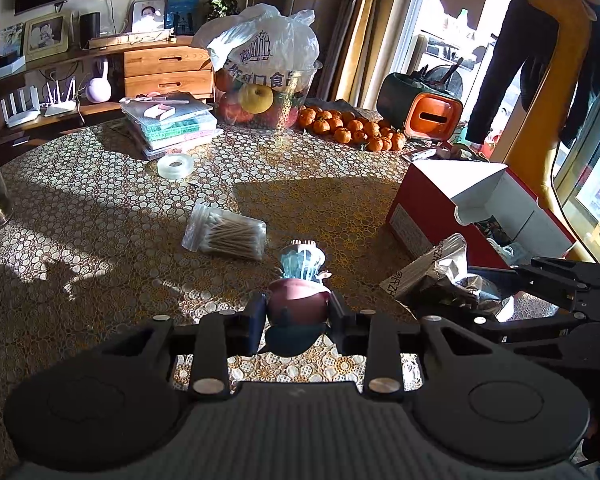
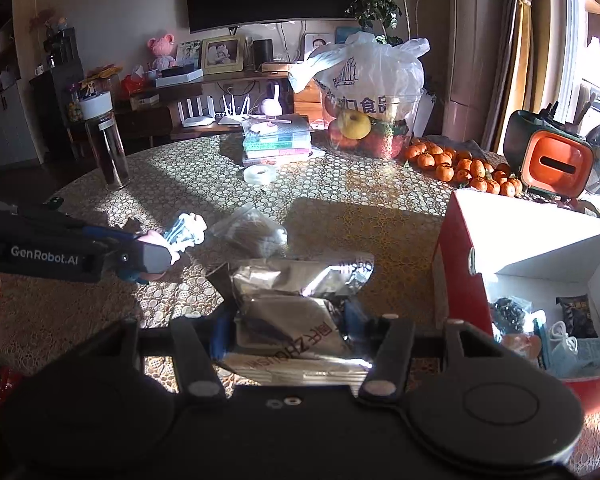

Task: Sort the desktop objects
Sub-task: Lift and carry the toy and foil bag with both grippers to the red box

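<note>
My left gripper (image 1: 298, 312) is shut on a small doll figure (image 1: 300, 284) with a pink body and a pale blue skirt, held just above the table; it also shows in the right wrist view (image 2: 180, 236). My right gripper (image 2: 286, 328) is shut on a silver foil packet (image 2: 296, 308), seen in the left wrist view (image 1: 440, 276) too. A red box with a white inside (image 2: 540, 260) stands open at the right and holds several small items. A clear bag of cotton swabs (image 1: 226, 232) lies on the table ahead.
A tape roll (image 1: 174, 166), a stack of flat plastic cases (image 1: 172, 124), a bowl of fruit under a plastic bag (image 1: 260, 92), loose tangerines (image 1: 352, 128) and an orange-green container (image 1: 424, 108) stand farther back. A dark glass bottle (image 2: 108, 152) stands at the left.
</note>
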`<action>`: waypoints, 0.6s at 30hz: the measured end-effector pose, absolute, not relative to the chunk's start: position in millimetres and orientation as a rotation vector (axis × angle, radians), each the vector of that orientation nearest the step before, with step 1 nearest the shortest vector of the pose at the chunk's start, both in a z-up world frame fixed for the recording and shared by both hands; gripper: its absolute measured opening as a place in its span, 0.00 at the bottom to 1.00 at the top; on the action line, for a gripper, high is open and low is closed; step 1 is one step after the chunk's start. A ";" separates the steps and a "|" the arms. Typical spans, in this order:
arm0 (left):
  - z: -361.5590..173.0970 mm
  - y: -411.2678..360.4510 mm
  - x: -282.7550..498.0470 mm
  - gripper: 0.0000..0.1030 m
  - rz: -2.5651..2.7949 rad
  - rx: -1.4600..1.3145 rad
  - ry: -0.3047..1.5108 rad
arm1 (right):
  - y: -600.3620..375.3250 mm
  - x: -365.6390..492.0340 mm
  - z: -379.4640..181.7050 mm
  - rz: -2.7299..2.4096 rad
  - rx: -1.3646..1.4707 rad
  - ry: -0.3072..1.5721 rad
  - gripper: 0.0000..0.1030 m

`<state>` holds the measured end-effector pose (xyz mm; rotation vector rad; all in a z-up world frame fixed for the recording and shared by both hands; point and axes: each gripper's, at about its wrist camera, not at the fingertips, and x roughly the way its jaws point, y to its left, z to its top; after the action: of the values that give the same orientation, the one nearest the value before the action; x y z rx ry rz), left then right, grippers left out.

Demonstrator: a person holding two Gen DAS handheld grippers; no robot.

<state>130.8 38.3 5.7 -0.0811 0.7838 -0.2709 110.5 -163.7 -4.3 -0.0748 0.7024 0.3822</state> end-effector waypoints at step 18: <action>37.4 -38.5 98.6 0.31 -0.376 -0.034 0.762 | -242.0 67.0 23.8 0.269 -0.024 0.659 0.55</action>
<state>98.6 -38.5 37.4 -0.0339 0.7622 -0.3762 67.0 -242.0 23.8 -0.0240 0.6593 0.2690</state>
